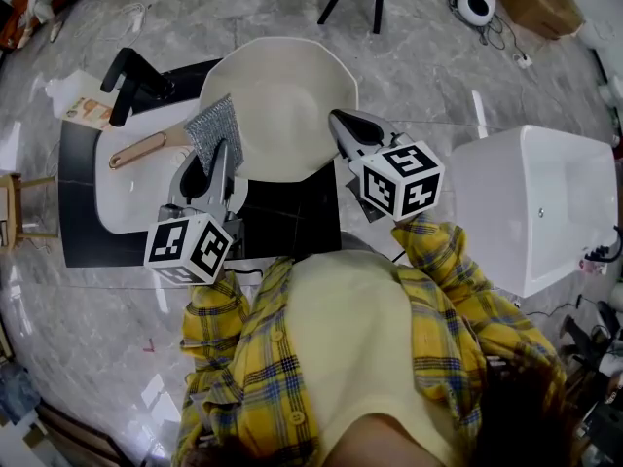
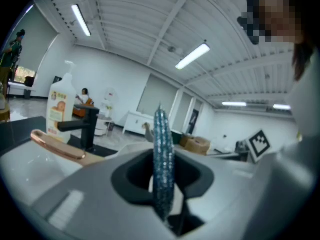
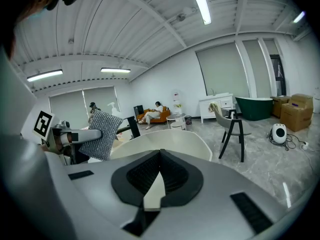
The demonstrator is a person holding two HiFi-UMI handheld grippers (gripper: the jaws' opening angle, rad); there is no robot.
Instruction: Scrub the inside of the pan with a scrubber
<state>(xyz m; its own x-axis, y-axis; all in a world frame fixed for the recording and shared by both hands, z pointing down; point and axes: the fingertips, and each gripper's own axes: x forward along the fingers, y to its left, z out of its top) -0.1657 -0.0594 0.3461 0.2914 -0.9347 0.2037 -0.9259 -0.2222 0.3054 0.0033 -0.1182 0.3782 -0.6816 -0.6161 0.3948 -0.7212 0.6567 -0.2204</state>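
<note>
Silvery mesh scrubber [image 1: 214,126] sits clamped in our left gripper [image 1: 222,152] beside the cream faceted pan [image 1: 282,90]; our right gripper [image 1: 337,118] is closed, empty.

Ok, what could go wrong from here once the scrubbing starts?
1. The right claw seems to pinch only the rim of the pan. Scrubbing pressure could twist the pan or pull it free.
2. The left claw holds the scrubber by one edge, with most of it sticking out, so it may fold or slip out.
3. The pan's handle lies near the faucet, so a hard push might knock them together.
</note>
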